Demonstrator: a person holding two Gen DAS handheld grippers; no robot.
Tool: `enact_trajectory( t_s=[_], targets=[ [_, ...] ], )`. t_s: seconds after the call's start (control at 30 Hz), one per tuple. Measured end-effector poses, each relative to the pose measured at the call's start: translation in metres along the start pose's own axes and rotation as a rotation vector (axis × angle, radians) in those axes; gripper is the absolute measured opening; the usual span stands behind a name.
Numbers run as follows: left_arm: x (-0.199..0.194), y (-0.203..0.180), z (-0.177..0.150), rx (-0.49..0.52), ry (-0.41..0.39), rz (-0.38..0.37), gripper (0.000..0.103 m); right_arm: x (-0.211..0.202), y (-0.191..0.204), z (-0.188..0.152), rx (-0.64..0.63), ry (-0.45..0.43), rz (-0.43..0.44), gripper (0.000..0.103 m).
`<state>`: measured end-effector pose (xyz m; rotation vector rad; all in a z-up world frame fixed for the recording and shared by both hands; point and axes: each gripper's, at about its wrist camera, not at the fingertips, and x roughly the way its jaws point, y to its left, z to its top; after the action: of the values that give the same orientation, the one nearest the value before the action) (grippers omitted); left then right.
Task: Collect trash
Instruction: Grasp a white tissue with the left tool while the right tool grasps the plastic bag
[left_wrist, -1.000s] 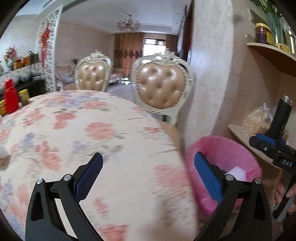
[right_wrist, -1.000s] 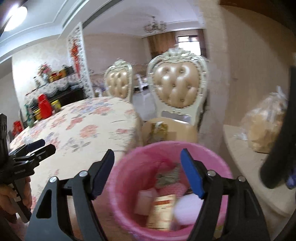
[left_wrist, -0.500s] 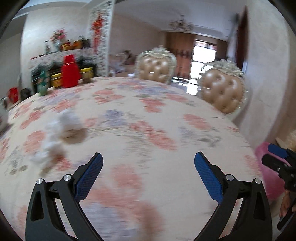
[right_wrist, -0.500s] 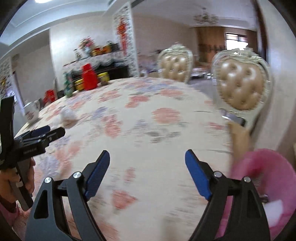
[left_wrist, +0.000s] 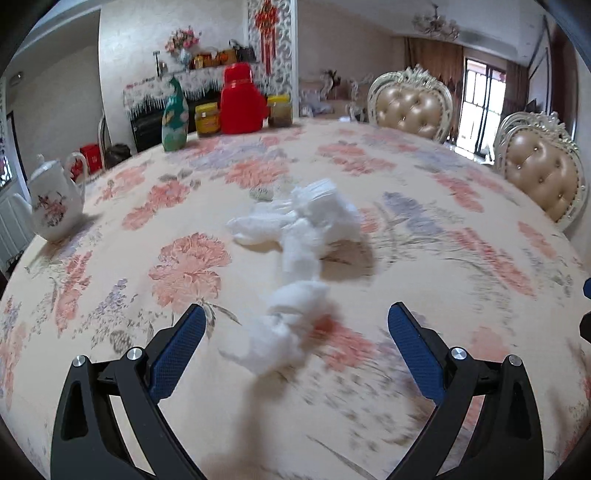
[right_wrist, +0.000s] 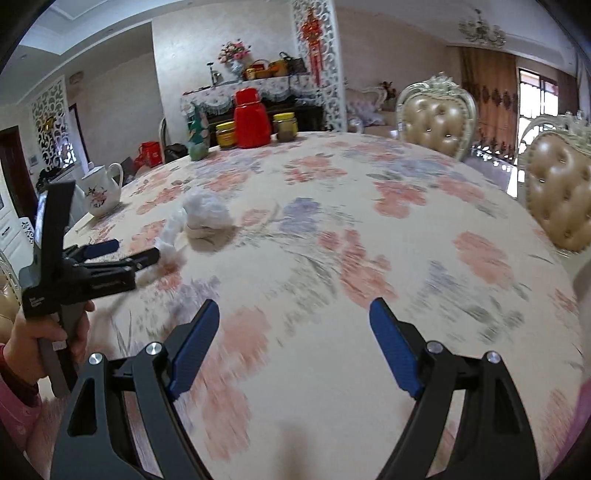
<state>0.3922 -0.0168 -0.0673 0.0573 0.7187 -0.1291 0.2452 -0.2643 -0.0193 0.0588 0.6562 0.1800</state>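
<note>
- The left tongs (left_wrist: 291, 339) are spread wide over the flowered worktop (left_wrist: 424, 236), gripping nothing.
- A crumpled white tissue (left_wrist: 295, 258) lies on the worktop in a loose string of clumps, running from between the blue pads (left_wrist: 177, 350) toward 12 o'clock in the left wrist view.
- Its nearest clump sits between the 2 pads; whether it touches either pad cannot be told because of blur.
- The right tongs (right_wrist: 291, 347) are also spread wide, with only bare cloth between the pads.
- In the right wrist view the tissue (right_wrist: 207, 218) lies at about 10 o'clock, well apart from the right tongs, with the left tongs (right_wrist: 122, 253) reaching its near end.
- A hand (right_wrist: 40, 336) grips the left tool's handle at 9 o'clock in that view.
- A white teapot (left_wrist: 55, 199) stands near the worktop's edge at 10 o'clock in the left wrist view.
- A red flask (left_wrist: 242, 99), 2 jars with yellow lids (left_wrist: 207, 119) and a green bottle (left_wrist: 175, 118) stand at the far edge, about 11 o'clock.
- 2 padded chairs (left_wrist: 410, 107) stand beyond the worktop at 1 to 2 o'clock.
</note>
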Motion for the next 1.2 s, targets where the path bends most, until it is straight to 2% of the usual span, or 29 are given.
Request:
enact_trajectory(
  t_s=[0.13,0.2,0.27,0.3,0.37,0.4,0.6,0.7,0.83,1.0,1.2],
  targets=[
    [0.03,0.01,0.01,-0.044,0.088,-0.036,0.093,0.032,0.012,0.016,-0.022,0.025,0.008,0.081],
    [0.04,0.012,0.013,-0.05,0.124,-0.046,0.087,0.049,0.017,0.026,-0.027,0.034,0.015,0.081],
    [0.051,0.01,0.013,-0.043,0.161,-0.053,0.074,0.061,0.018,0.035,-0.024,0.039,0.021,0.081],
    [0.058,0.011,0.013,-0.043,0.196,-0.061,0.063,0.066,0.019,0.038,-0.019,0.042,0.024,0.081],
    [0.058,0.01,0.014,-0.027,0.19,-0.061,0.049,0.081,0.022,0.048,-0.008,0.053,0.035,0.081],
    [0.057,0.009,0.014,-0.018,0.192,-0.062,0.037,0.086,0.024,0.05,-0.006,0.058,0.039,0.081],
    [0.019,0.024,0.008,-0.056,0.06,0.012,0.035,0.128,0.049,0.068,-0.037,0.102,0.085,0.081],
    [-0.003,0.042,0.011,-0.107,-0.027,0.073,0.035,0.15,0.065,0.075,-0.044,0.131,0.117,0.081],
    [-0.015,0.069,0.015,-0.194,-0.107,0.094,0.035,0.174,0.091,0.084,-0.094,0.166,0.13,0.081],
    [-0.017,0.082,0.01,-0.225,-0.137,0.095,0.035,0.2,0.115,0.093,-0.125,0.191,0.122,0.081],
    [-0.013,0.088,0.005,-0.247,-0.122,0.08,0.035,0.224,0.129,0.094,-0.139,0.228,0.111,0.079]
  ],
)
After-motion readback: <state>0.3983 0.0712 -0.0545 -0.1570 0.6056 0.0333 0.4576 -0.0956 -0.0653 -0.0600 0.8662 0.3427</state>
